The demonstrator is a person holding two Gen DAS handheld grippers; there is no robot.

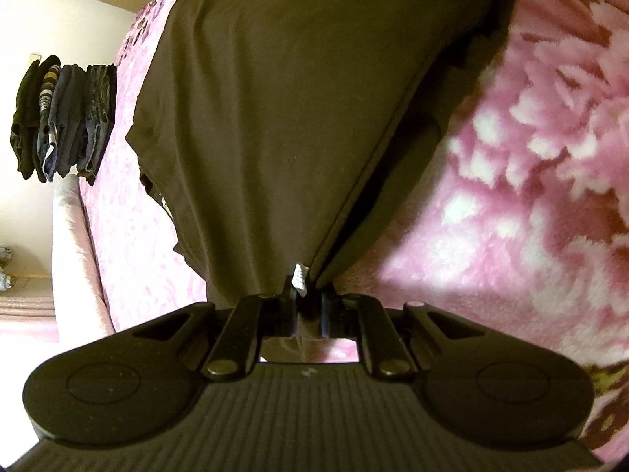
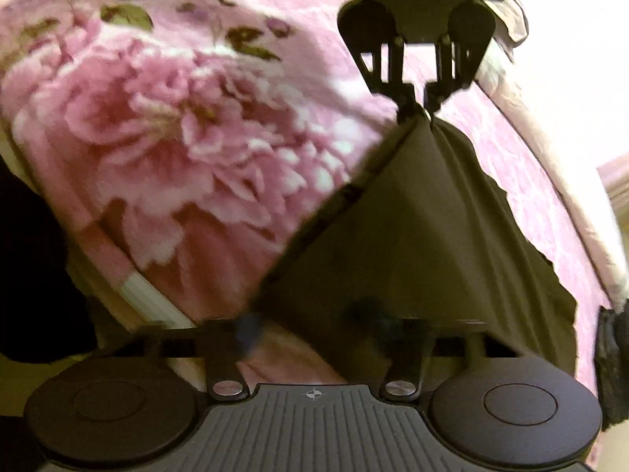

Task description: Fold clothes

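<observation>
the dark garment [image 1: 283,118] lies on a bed under a pink flowered blanket [image 1: 530,196], its near corner lifted. the left gripper [image 1: 308,310] has its fingers [image 1: 289,312] pressed together on that corner, a small white label [image 1: 299,280] showing just beyond the tips. from the pinch the cloth fans away toward the far side; its right edge runs as a straight hem up and to the right, its left edge is wavy and loose. to the right of the hem the blanket is bare and wide. to the left a strip of blanket runs to the bed's edge, and a stack of folded clothes [image 1: 63,118] sits at the far left.

in the right wrist view the left gripper [image 2: 418,108] shows at the far end of the garment [image 2: 432,236], holding its peak. the right gripper [image 2: 310,334] is blurred; its fingers [image 2: 249,332] look spread, one by the cloth's near left edge, the other over the fabric, not pinching it. bare blanket [image 2: 177,118] fills the left.
</observation>
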